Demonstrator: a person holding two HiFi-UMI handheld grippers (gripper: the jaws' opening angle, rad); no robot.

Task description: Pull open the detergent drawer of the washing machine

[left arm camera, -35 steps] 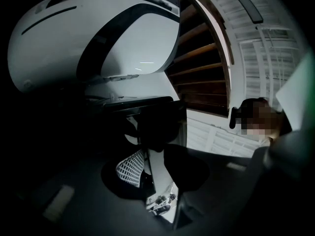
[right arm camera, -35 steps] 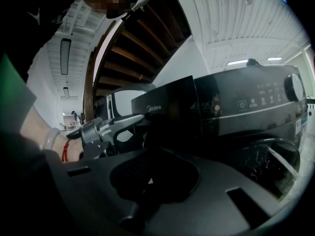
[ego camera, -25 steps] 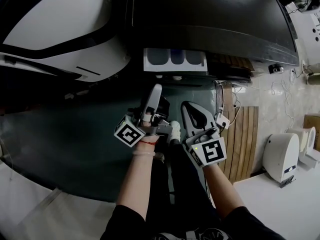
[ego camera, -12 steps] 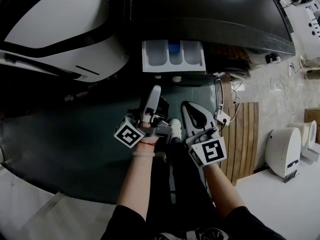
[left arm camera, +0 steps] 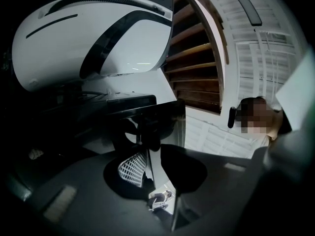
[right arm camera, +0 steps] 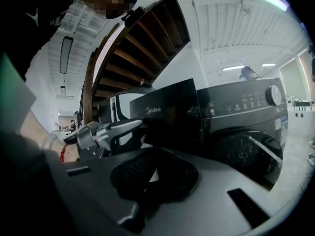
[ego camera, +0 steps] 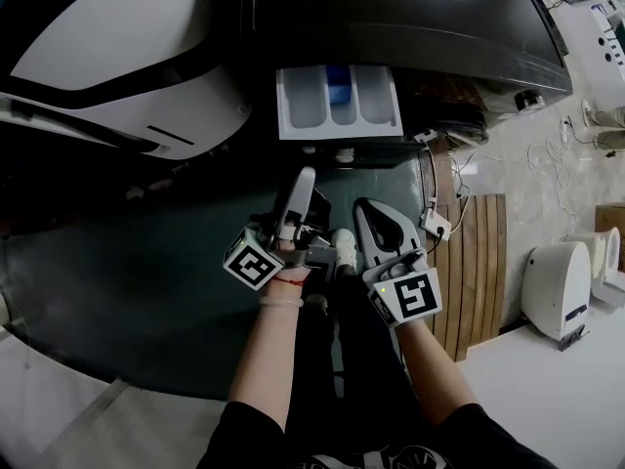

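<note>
A white rounded machine (ego camera: pixel 107 57) with a black band is filling the upper left of the head view, and in the left gripper view it is looming at the top left.

Just right of it, the black washing machine (ego camera: pixel 410 18) is stretching across the top. Its detergent drawer (ego camera: pixel 339 101) is standing pulled out from the front edge toward the person. It is showing 3 pale compartments side by side, with a blue piece at the back of the middle one.

Below the drawer and apart from it, the left gripper (ego camera: pixel 304 179) is hovering over the dark floor (ego camera: pixel 146 281) and pointing toward the drawer. Its jaws have just been closing. In its own view they are standing a narrow gap apart, released, with nothing between them.

Just beside it, the right gripper (ego camera: pixel 363 206) is pointing the same way, also short of the drawer and touching nothing. In its own view the 2 pads are meeting, clenched on nothing. Beyond them the washing machine's dark front is showing, with a round dial (right arm camera: pixel 273 95) at the upper right.

Farther right, a wooden slatted panel (ego camera: pixel 479 262) is lying on the floor. A white device (ego camera: pixel 552 296) is sitting near it on the pale floor.
</note>
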